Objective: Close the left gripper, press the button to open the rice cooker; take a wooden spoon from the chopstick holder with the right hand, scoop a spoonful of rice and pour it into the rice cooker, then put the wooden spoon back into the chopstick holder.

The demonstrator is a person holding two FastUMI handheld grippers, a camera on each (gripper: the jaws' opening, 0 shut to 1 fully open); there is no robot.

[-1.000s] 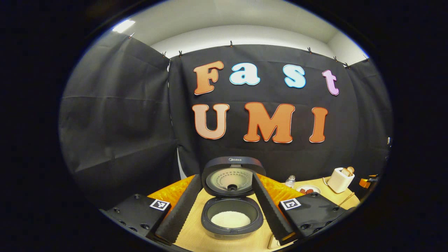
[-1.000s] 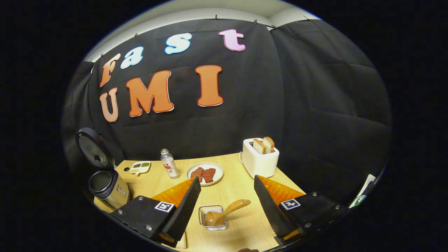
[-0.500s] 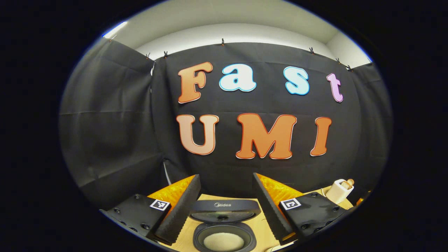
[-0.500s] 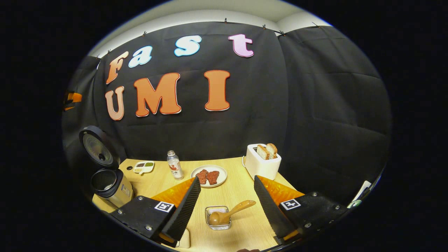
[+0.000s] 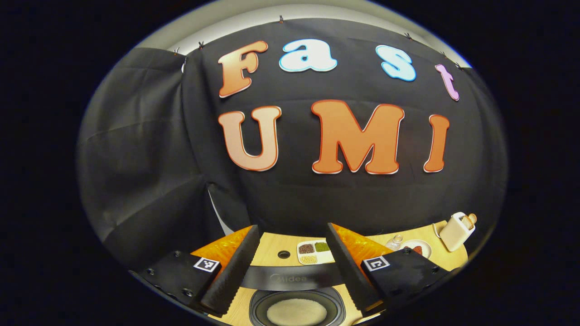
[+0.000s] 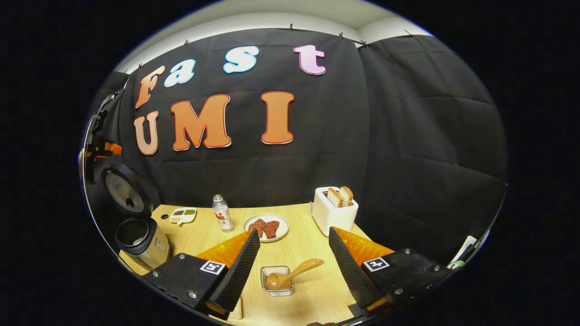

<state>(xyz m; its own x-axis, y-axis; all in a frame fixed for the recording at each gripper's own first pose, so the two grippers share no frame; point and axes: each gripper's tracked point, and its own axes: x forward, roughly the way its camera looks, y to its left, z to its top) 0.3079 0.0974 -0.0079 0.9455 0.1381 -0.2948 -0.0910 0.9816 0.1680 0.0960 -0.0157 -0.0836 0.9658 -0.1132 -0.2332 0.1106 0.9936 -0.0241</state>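
In the left gripper view, the left claw (image 5: 290,267) is wide open and holds nothing. Its two fingers stick out on each side of the rice cooker (image 5: 297,308), which sits low, right under the claw. The cooker's lid (image 5: 290,277) is up, and we see it edge-on as a dark band between the fingers. Inside the pot lies a flat heap of white rice (image 5: 297,312). Behind the lid, on the wooden counter (image 5: 272,246), is a small white dish (image 5: 313,251) with three little spots of food in it. Farther to the right stand a clear bottle (image 5: 395,241), a plate (image 5: 416,248) with something red on it, and a white toaster (image 5: 456,231) with bread poking out.

In the right gripper view, the right claw (image 6: 292,258) is wide open too, and empty. Between its fingers, on the counter, is the chopstick holder (image 6: 276,280), a little wire basket. The wooden spoon (image 6: 292,274) rests in it, bowl down in the basket, handle leaning up to the right. The fingers do not touch the spoon. Behind are the plate with red meat, the bottle, the toaster and the small dish. The rice cooker stands at the far left with its lid open. Above it, at the left edge, part of the other claw shows, but it is too small to tell more.
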